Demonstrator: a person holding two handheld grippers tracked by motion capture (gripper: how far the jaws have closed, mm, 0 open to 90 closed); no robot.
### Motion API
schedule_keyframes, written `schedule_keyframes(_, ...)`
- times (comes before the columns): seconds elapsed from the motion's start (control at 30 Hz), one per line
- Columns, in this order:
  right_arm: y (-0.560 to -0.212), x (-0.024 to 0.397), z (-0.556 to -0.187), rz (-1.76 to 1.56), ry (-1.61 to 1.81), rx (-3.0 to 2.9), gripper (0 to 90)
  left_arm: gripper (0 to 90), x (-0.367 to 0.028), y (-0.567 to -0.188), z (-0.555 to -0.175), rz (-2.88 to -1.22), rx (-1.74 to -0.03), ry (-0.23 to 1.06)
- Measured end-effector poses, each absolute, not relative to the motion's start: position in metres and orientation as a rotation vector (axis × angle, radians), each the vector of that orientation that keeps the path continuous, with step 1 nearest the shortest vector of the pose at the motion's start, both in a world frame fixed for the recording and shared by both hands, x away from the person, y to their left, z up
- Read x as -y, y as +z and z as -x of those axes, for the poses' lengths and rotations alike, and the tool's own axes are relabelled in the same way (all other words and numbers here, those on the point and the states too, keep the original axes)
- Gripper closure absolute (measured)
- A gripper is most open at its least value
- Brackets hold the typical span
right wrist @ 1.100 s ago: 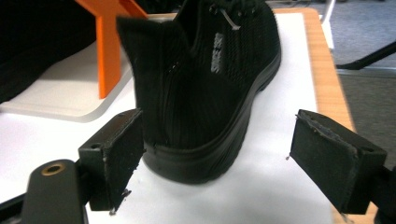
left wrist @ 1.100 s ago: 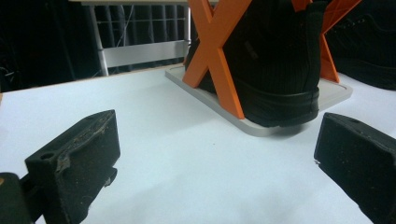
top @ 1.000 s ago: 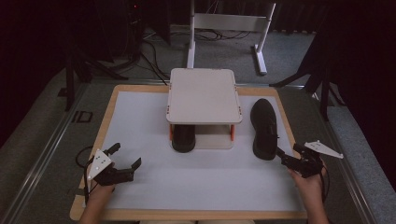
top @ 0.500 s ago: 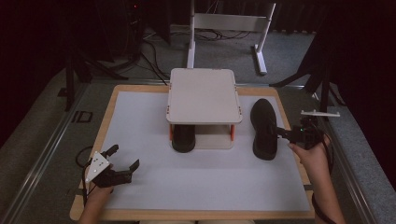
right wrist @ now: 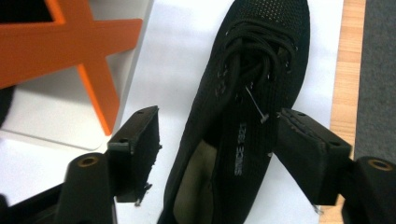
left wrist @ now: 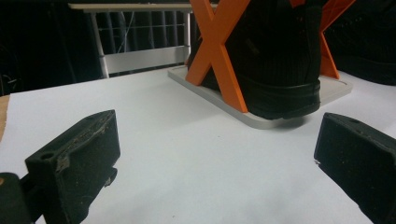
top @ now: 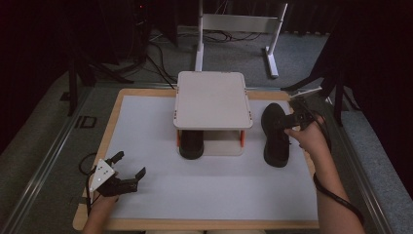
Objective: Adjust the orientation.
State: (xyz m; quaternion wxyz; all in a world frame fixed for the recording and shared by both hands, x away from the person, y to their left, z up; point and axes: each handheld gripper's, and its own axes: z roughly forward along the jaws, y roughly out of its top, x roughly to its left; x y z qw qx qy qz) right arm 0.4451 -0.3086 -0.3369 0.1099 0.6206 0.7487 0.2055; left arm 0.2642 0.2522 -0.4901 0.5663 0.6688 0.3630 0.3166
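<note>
A black mesh shoe (top: 275, 141) lies on the white mat to the right of a small white rack (top: 212, 100) with orange X-shaped legs (right wrist: 88, 51). A second black shoe (top: 191, 145) stands under the rack. My right gripper (top: 288, 119) hovers over the far half of the right shoe (right wrist: 261, 42). Its jaws have just been closing and straddle the shoe's collar, one on each side, without clearly pressing it (right wrist: 215, 126). My left gripper (top: 130, 165) rests open near the mat's front left, facing the rack and the shoe under it (left wrist: 280, 60), with nothing between its jaws (left wrist: 215, 163).
The mat lies on a wooden table (top: 160, 225) with a raised rim. Beyond the far edge stand a white metal frame (top: 241, 22) and loose cables on the grey floor. Open mat stretches between my left gripper and the rack.
My right gripper has moved from the mat's near right away from me and upward, to above the right shoe, and its jaws have narrowed. The left gripper has stayed put.
</note>
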Motion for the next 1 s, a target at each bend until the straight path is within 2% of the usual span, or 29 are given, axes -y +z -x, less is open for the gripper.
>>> schedule_keyframes(0.37,-0.356,0.296,-0.485,-1.925,0.309,-2.233,37.0,0.7,-0.253,-0.491,-0.262,-1.559,-0.838,0.747)
schedule_keyframes(0.57,-0.367,0.299,-0.494,-1.954,0.212,-2.232,45.9,0.7,-0.253,-0.491,-0.263,-1.562,-0.839,0.740)
schedule_keyframes(0.6,-0.371,0.299,-0.495,-1.954,0.200,-2.246,51.5,0.7,-0.253,-0.491,-0.263,-1.563,-0.839,0.740)
schedule_keyframes(0.7,-0.373,0.301,-0.496,-1.963,0.211,-2.255,58.1,0.7,-0.252,-0.491,-0.263,-1.564,-0.841,0.742)
schedule_keyframes(0.8,-0.374,0.300,-0.495,-1.931,0.225,-2.279,71.7,0.7,-0.252,-0.491,-0.263,-1.561,-0.841,0.745)
schedule_keyframes(0.83,-0.374,0.300,-0.495,-1.931,0.225,-2.279,71.7,0.7,-0.252,-0.491,-0.263,-1.560,-0.841,0.744)
schedule_keyframes(0.87,-0.375,0.298,-0.494,-1.912,0.220,-2.297,79.2,0.7,-0.253,-0.491,-0.263,-1.560,-0.841,0.743)
schedule_keyframes(1.0,-0.372,0.298,-0.493,-1.896,0.197,-2.326,82.9,0.7,-0.253,-0.491,-0.263,-1.561,-0.842,0.740)
